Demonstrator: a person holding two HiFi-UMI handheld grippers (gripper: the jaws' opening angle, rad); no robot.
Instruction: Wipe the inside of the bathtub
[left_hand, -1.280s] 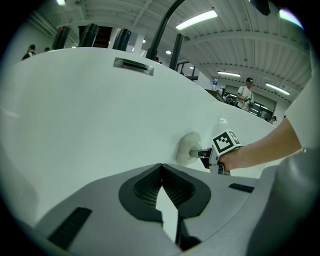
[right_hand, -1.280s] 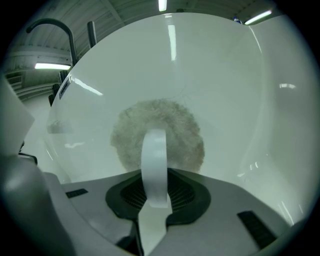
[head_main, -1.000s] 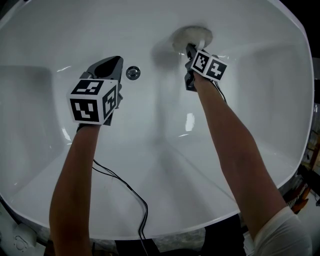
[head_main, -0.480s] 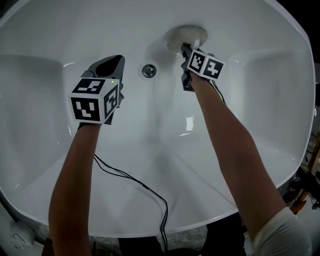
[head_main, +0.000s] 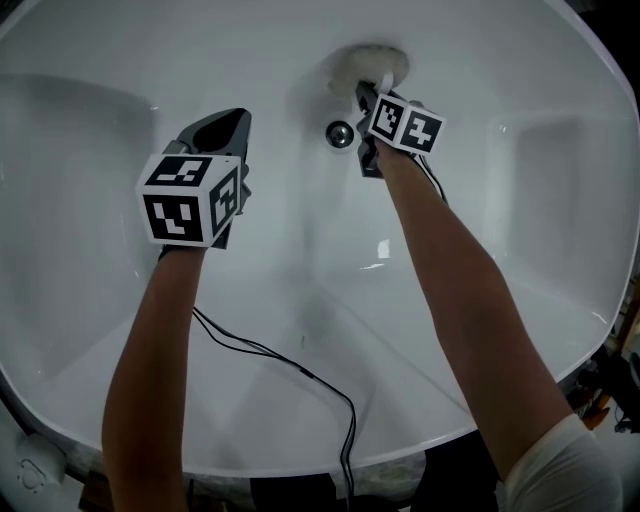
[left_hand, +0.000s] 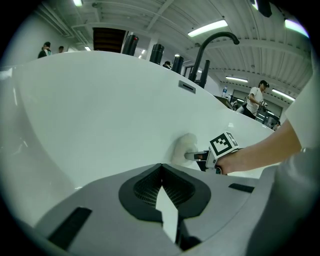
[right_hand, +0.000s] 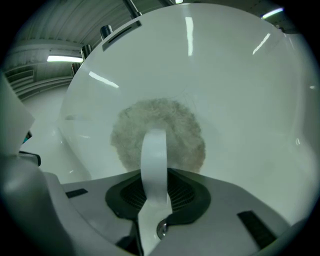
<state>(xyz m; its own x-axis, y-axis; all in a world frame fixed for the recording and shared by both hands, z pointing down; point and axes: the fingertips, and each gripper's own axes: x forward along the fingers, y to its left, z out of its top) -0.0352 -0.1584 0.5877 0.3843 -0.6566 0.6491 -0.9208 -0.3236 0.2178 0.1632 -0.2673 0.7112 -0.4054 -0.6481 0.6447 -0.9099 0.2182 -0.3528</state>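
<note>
The white bathtub (head_main: 300, 250) fills the head view. My right gripper (head_main: 368, 95) (right_hand: 155, 172) is shut on the white handle (right_hand: 153, 150) of a round fluffy cleaning pad (head_main: 365, 62) (right_hand: 187, 135), which is pressed flat against the tub's far wall just above the drain (head_main: 340, 133). My left gripper (head_main: 232, 122) (left_hand: 162, 167) hovers over the tub's left half, shut with nothing in it. The left gripper view also shows the pad (left_hand: 184, 147) and the right gripper (left_hand: 200, 156) on the wall.
A black cable (head_main: 280, 360) trails from the left arm over the tub's near slope. In the left gripper view a black faucet (left_hand: 210, 45) rises behind the rim above an overflow slot (left_hand: 187, 86), and a person (left_hand: 257, 97) stands far behind.
Both grippers have shifted left along the tub relative to the drain. The pad has slid left on the far wall and now sits just above the drain.
</note>
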